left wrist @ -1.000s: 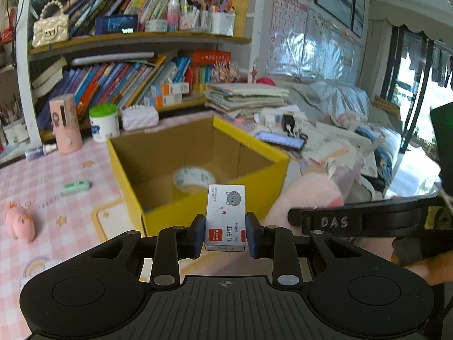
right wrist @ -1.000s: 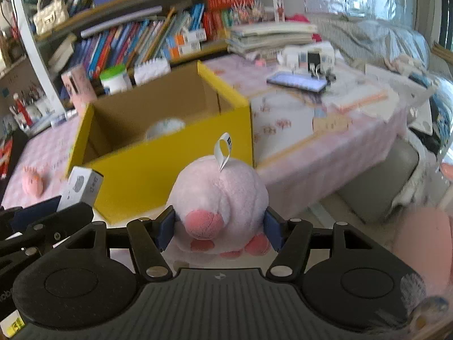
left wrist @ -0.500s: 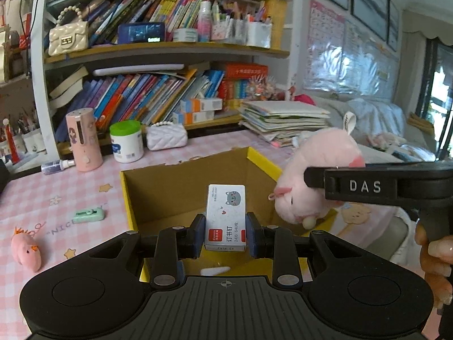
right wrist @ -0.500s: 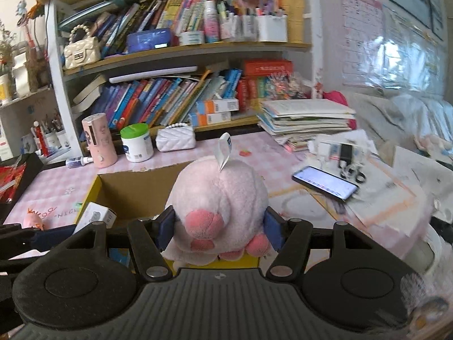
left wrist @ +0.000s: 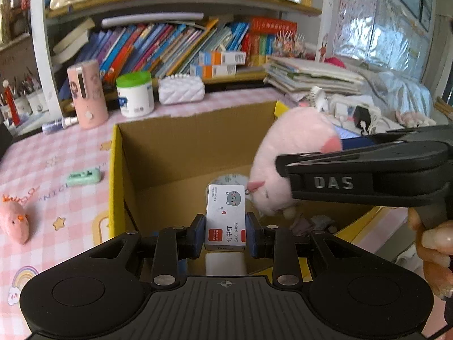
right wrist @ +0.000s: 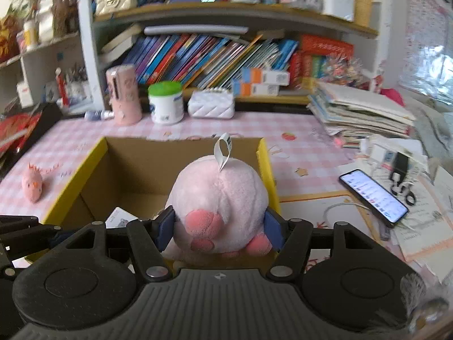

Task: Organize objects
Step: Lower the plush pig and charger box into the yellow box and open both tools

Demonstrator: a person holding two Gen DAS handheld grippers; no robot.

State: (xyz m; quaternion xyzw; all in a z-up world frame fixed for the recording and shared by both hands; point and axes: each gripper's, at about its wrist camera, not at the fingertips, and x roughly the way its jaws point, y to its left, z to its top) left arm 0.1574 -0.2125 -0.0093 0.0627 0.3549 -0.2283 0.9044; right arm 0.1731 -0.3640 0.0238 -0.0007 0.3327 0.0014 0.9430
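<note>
We see an open cardboard box (right wrist: 124,170) near the tabletop's (right wrist: 297,153) front edge. Our left gripper (left wrist: 225,235) holds a staple box (left wrist: 225,218) over its near side; our right gripper (right wrist: 219,228) holds a plush toy (right wrist: 220,198) over its right side. A small plush (right wrist: 32,185) lies left of the box, a phone (right wrist: 373,195) right. A jar (right wrist: 166,103) and purse (right wrist: 211,104) stand along the back edge, before the bookshelf (right wrist: 212,53).

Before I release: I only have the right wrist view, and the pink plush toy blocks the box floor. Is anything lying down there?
Observer: Yes. The left wrist view shows small greyish items on the cardboard box floor near the pink plush toy; I cannot tell what they are.
Operator: What does the left gripper hold?
Observer: The left gripper is shut on a white staple box with a cat drawing.
Operator: Anything outside?
Observer: A mint-green item lies left of the box.
</note>
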